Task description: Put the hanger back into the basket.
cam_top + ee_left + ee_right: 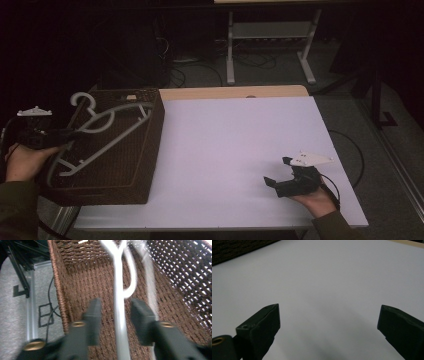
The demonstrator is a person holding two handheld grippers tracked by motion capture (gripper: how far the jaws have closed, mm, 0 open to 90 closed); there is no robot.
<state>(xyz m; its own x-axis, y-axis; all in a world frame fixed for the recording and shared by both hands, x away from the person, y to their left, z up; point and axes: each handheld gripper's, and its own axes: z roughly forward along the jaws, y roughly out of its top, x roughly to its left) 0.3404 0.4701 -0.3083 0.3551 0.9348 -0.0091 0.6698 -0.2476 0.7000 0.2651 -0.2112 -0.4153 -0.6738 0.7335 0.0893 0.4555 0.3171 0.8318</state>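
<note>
- A dark brown wicker basket (145, 145) sat at the left end of the white table (235, 145), its near-left corner overhanging the table's edge.
- White plastic hangers (107, 127) lay in the basket, tilted, with one hook (82, 100) sticking out past the basket's far-left rim.
- The left gripper (70, 135) reached into the basket from its left side, held by the person's left hand (25, 162) just outside the basket's left wall.
- In the left gripper view, that gripper's two black jaws stood either side of a white hanger bar (120, 312), with a small gap showing on each side of the bar; the frame was blurred, so whether the jaws pinched the bar or merely straddled it could not be told.
- In that same view, the basket's woven floor (100, 285) lay behind the bar, and a curved hanger loop (132, 277) rose just beyond the jaws.
- The right gripper (280, 172) rested well apart from the basket, on the table's near-right part, held by the right hand (317, 200) at the table's front edge.
- Its jaws were spread wide with nothing between them; in the right gripper view, bare white tabletop (324, 290) lay between them, and a strip of the basket's side (234, 250) showed in the far-left corner.
</note>
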